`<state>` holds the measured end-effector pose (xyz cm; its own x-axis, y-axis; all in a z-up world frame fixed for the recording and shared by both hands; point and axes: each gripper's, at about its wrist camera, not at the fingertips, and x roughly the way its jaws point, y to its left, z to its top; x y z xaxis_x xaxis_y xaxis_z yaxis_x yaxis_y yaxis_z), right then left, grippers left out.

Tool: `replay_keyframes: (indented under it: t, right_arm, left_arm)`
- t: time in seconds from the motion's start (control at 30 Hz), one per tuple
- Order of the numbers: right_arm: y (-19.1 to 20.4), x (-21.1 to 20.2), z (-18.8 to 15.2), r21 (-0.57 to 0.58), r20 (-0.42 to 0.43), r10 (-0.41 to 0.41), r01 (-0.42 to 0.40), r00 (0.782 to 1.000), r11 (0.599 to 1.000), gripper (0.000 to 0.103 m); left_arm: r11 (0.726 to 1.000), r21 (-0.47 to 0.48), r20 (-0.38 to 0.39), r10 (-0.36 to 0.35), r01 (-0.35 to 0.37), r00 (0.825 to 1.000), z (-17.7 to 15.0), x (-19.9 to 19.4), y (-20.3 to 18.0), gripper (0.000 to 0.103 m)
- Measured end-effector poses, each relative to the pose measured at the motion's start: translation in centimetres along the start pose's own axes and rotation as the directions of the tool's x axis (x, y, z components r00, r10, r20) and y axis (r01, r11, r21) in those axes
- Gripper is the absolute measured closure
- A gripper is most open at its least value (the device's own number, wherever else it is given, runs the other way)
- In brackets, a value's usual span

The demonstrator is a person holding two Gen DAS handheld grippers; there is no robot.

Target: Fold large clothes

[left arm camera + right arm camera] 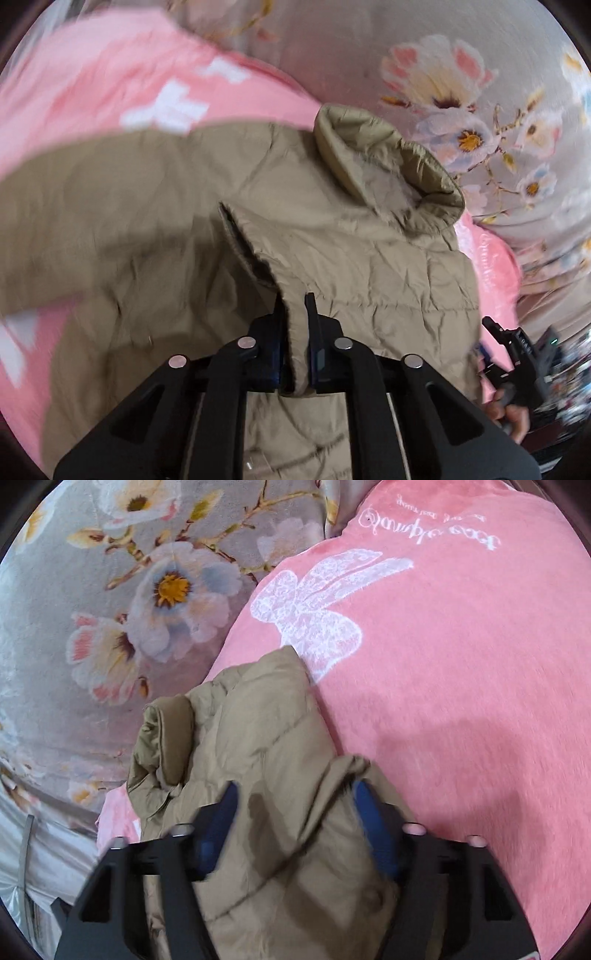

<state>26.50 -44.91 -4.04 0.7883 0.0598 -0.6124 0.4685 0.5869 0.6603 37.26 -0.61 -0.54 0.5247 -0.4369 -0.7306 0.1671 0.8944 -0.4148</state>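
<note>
A khaki quilted jacket [332, 240] lies spread on a pink blanket [110, 74], its stand-up collar [388, 166] toward the far right. In the left wrist view my left gripper [296, 317] is shut on a hemmed edge of the jacket, which runs up between the two dark fingers. In the right wrist view my right gripper [297, 801] has a thick bunch of the jacket [258, 720] between its blue pads [229, 805], and the fabric fills the gap and presses on both. A rolled fold of the jacket [166, 738] sticks out to the left.
The pink blanket [461, 664], with a white butterfly print [310, 609], lies over a grey floral bedsheet [110, 590]. That floral sheet [443, 55] fills the far right of the left wrist view. A hand [513, 417] holds the other gripper at the right edge there.
</note>
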Motion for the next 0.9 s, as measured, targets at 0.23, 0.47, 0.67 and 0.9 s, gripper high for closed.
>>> replay_keyframes:
  t: [0.23,0.47,0.67,0.9]
  right_arm:
    - [2.2,0.8,-1.4,-0.301,0.043,-0.202,0.206,0.978,0.931,0.098]
    - [3.9,1.1,-3.4,-0.400,0.113,-0.406,0.416,0.907,0.817,0.095]
    - [9.7,-4.2,-6.8,-0.455,0.238,-0.260,0.344,0.936,0.821,0.087]
    - [17.6,1.3,-14.7,-0.700,0.029,-0.163,0.136,0.986,0.701,0.087]
  left_arm:
    - [0.979,0.145,0.057,0.137,-0.144,0.989,-0.3,1.9,-0.1,0.095]
    - [0.949,0.209,0.093,0.219,-0.234,0.971,-2.6,4.5,0.3,0.092]
    - [0.925,0.246,0.136,0.263,-0.289,0.955,-3.2,4.6,-0.6,0.089]
    - [0.943,0.216,0.135,0.228,-0.253,0.964,-3.2,4.4,0.0,0.085]
